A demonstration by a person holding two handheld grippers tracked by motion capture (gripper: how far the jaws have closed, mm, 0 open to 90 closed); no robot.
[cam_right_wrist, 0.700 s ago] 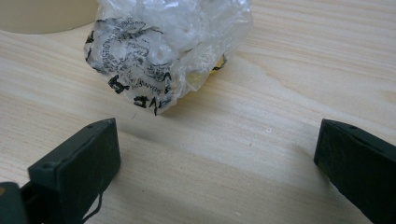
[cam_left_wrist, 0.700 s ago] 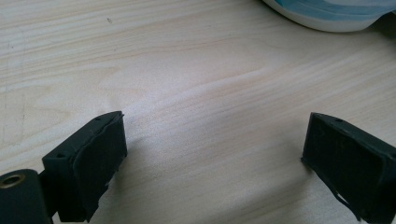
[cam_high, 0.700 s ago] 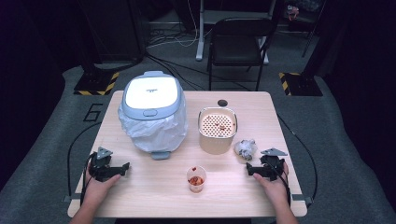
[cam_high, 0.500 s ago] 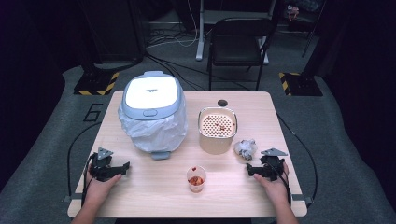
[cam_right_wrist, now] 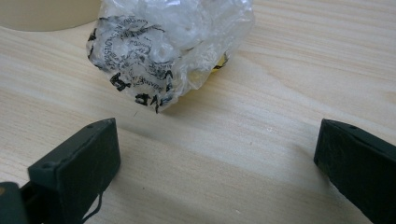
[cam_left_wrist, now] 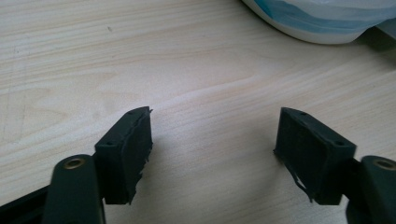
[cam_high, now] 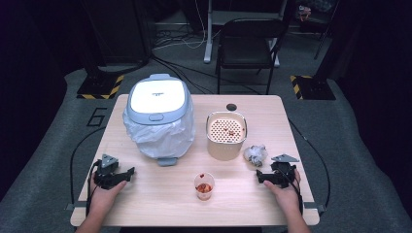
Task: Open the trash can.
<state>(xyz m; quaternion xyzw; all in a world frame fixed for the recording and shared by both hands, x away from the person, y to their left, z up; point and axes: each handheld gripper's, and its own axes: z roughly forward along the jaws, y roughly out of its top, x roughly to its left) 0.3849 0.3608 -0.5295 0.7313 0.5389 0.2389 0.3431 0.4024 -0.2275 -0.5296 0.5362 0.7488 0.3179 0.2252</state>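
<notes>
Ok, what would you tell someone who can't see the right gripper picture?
A crumpled clear plastic bag with black print lies on a pale wooden table, just beyond the right gripper, whose two black fingers stand wide apart and empty. A beige container's edge shows top left.

Bin [cam_left_wrist: 327, 18] cut off by top edge in left gripper view; base alone visible. Beige pot [cam_right_wrist: 46, 11] cropped at top edge of right gripper view. Print on crumpled bag [cam_right_wrist: 163, 51] illegible. Cup [cam_high: 204, 186] contents too small to identify.

right hand-held gripper [cam_high: 259, 176] rests near a crumpled plastic wrapper [cam_high: 255, 154] on the table [cam_high: 160, 194].
</notes>
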